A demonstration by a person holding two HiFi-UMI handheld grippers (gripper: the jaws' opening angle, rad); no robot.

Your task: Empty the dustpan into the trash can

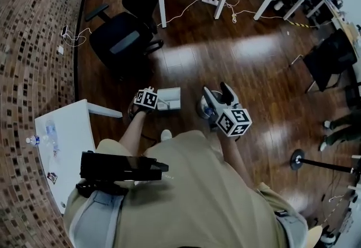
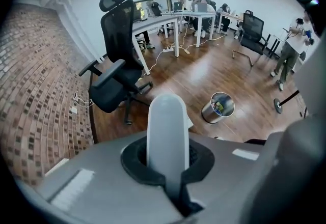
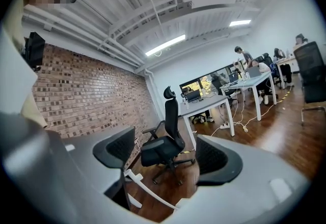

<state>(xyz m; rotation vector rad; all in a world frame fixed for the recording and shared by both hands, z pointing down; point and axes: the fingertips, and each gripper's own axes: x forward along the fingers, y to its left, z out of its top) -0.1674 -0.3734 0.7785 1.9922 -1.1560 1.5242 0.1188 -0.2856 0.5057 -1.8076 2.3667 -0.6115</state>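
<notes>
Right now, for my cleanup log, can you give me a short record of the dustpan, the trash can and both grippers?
Left gripper: shut on the dustpan handle
Right gripper: open, holding nothing
Trash can: upright on the wood floor, scraps inside
Dustpan: beside the trash can, not over it
Nearby: black office chair

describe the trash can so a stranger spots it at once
On the dark wooden floor in front of the white desks, look right of the black office chair. The trash can stands there: a shiny metal cylinder, open-topped with colourful scraps inside, the only round silver thing around.
</notes>
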